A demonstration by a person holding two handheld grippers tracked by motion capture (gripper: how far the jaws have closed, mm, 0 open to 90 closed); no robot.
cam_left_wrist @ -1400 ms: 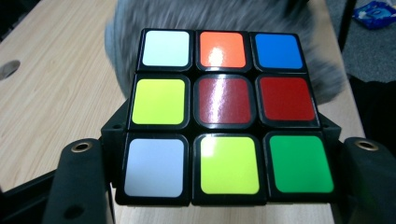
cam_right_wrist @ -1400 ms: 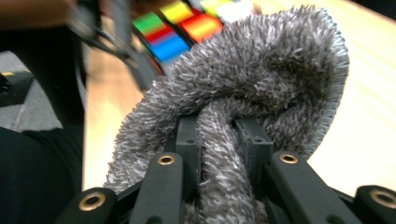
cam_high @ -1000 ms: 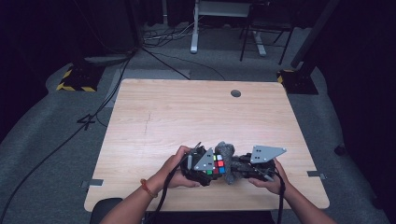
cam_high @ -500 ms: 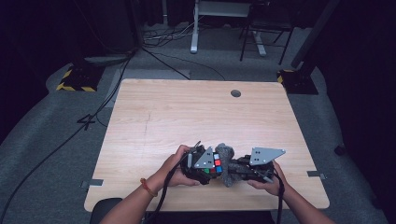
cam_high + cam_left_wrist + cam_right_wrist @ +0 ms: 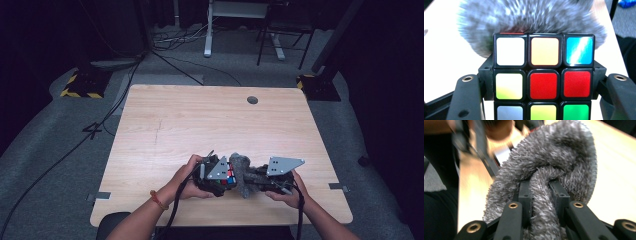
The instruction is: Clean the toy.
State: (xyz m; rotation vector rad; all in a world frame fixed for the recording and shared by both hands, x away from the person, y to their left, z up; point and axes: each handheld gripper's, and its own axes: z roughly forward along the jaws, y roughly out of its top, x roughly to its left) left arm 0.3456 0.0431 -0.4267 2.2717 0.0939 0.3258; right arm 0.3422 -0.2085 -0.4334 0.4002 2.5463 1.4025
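A scrambled puzzle cube with white, orange, blue, red, yellow and green stickers is clamped between the jaws of my left gripper. In the high view the cube sits near the table's front edge, by the left gripper. My right gripper is shut on a fluffy grey cloth, bunched between its jaws. The cloth presses against the cube's far side, and in the left gripper view the cloth looms blurred behind the cube. The right gripper faces the left one.
The light wooden table has a round cable hole near its far edge. A person's hands and forearms come in from the bottom. Beyond the table are cables, a desk frame and yellow-black marked bases on the grey floor.
The cloth in my right gripper has shifted slightly against the cube, and both hands have moved a little. The grips are unchanged.
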